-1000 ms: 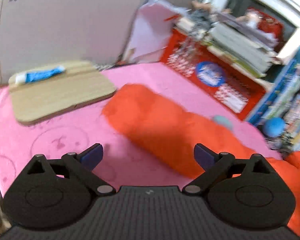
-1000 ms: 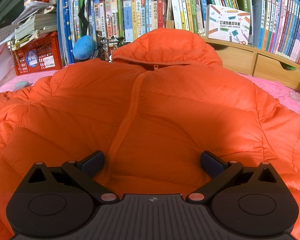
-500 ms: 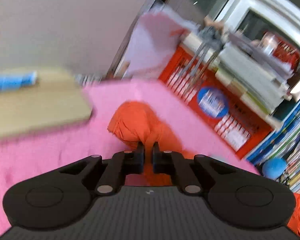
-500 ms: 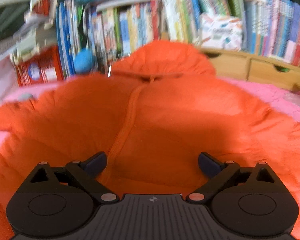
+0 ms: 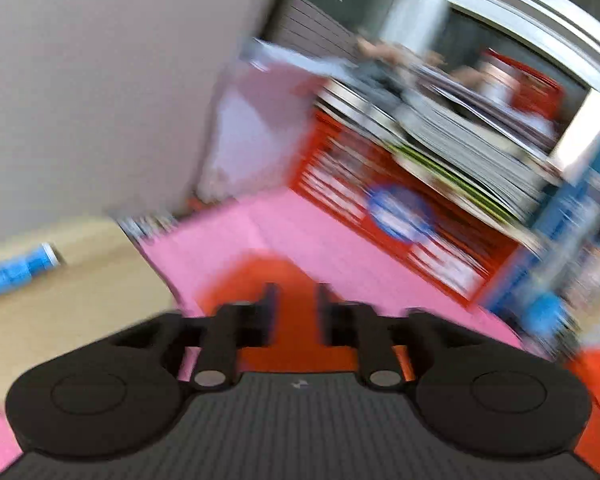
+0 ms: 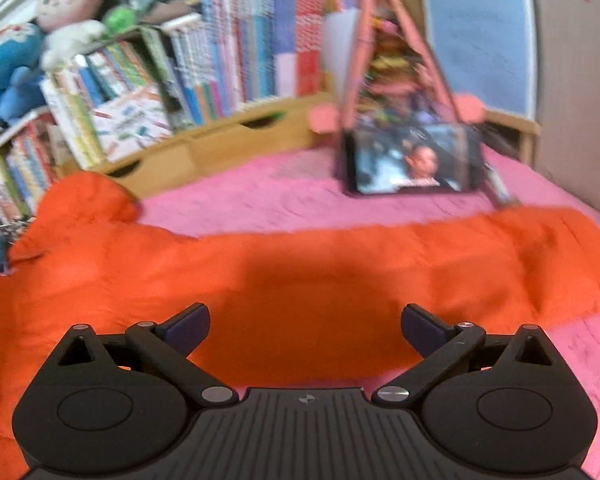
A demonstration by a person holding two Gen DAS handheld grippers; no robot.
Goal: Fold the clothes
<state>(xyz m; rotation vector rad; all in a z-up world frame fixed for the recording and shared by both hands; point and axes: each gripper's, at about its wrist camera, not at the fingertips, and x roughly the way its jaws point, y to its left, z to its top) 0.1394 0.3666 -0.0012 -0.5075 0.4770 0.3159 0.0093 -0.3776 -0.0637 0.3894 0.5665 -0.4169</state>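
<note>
An orange puffy jacket lies on the pink bedspread; its hood is at the left and one sleeve stretches right. My right gripper hovers open just above that sleeve, with nothing between its fingers. In the blurred left wrist view the end of the other orange sleeve sits between the pads of my left gripper. Those jaws are opening, and fabric fills the narrow gap between them.
A wooden board with a blue tube lies left of the left gripper, and a red crate under stacked papers stands behind it. A phone on a pink stand, a wooden drawer unit and full bookshelves line the far side.
The left gripper closed on the sleeve end and lifted slightly; its gap is now wider than half a second ago. The right gripper swung from the jacket's front to the right sleeve, still open.
</note>
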